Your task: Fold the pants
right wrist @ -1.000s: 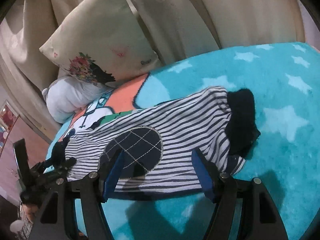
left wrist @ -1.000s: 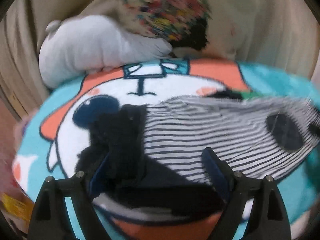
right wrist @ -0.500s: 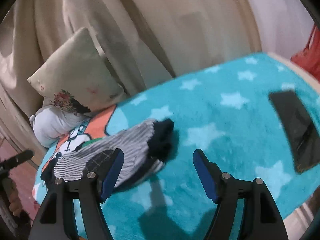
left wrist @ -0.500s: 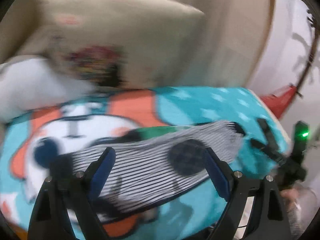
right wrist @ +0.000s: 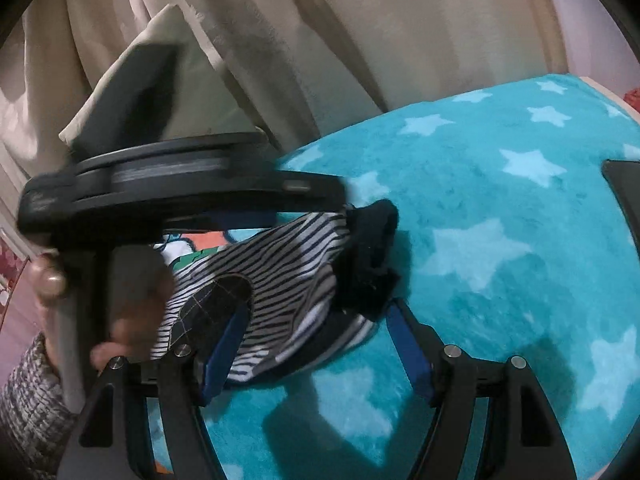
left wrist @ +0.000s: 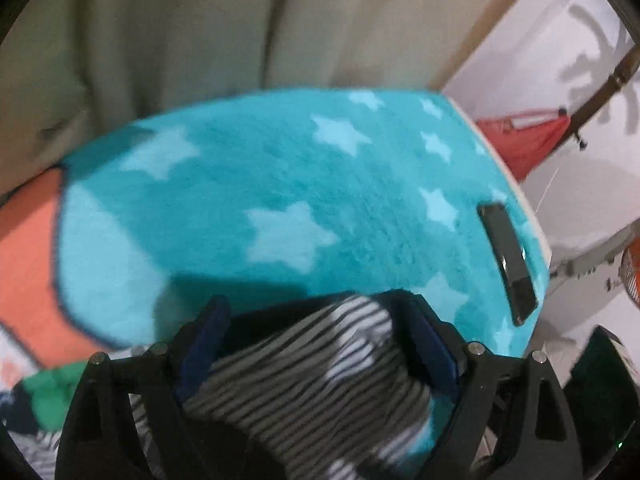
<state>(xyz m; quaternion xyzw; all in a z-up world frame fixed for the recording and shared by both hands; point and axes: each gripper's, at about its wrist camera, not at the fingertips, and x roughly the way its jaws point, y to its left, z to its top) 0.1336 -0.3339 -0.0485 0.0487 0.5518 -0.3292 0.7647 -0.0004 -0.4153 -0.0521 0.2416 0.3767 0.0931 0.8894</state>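
The left gripper has its blue-padded fingers spread wide, and the striped pants bunch up between them at 6 o'clock in the left view; blur hides whether the pads touch the cloth. That view alone shows the phone lying on the star blanket at 3 o'clock, with a red cloth past the bed edge at 2 o'clock.

The right gripper is likewise wide apart, low over the blanket, with the pants lying partly between its fingers toward 7 o'clock. Only this view shows the garment's dark round patch and its dark cuff, raised off the blanket. It also shows the left gripper's body from outside, crossing at 9 to 10 o'clock just above the pants, held by the left hand, and a pillow against the curtain at 11 o'clock.
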